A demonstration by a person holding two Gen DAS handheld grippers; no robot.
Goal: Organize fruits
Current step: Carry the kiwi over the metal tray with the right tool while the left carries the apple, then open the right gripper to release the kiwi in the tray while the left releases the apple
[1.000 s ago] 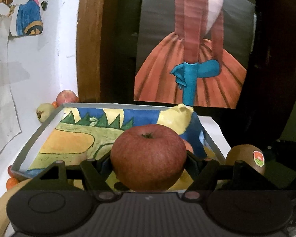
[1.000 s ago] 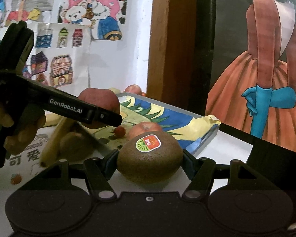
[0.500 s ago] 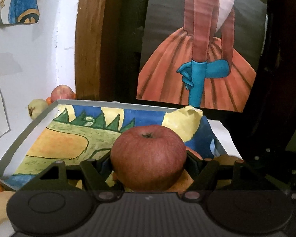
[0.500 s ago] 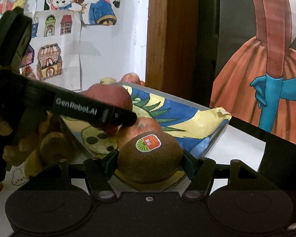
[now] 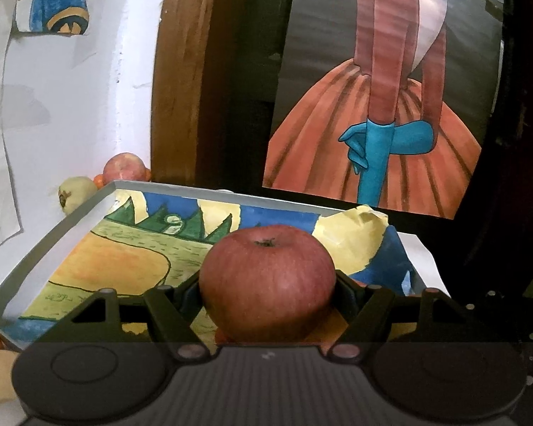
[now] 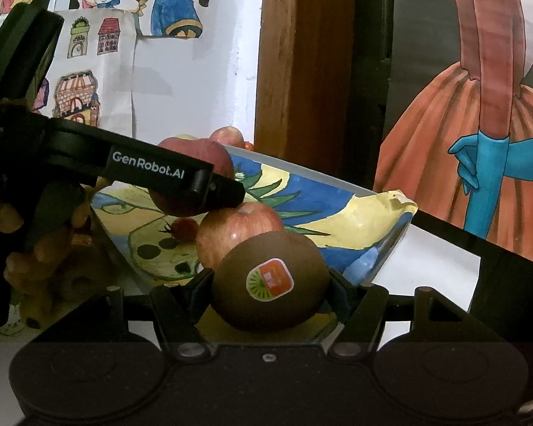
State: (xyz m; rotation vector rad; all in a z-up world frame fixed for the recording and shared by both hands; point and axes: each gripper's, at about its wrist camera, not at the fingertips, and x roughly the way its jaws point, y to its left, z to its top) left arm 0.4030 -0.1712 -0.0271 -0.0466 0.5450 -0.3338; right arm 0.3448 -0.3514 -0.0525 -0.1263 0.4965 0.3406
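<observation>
Left wrist view: our left tool pinches a red apple over the tray.
From the right wrist we see our right tool clamped on a stickered kiwi at the tray's near edge, just in front of a second apple lying inside on the painted paper lining. More fruit sits behind the tray's far corner by the wall.

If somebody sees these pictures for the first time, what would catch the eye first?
Probably the red apple clamped in the left gripper, held over the painted tray. Next, the brown kiwi with its orange sticker, clamped in the right gripper at the tray's near edge, beside another apple lying inside.
</observation>
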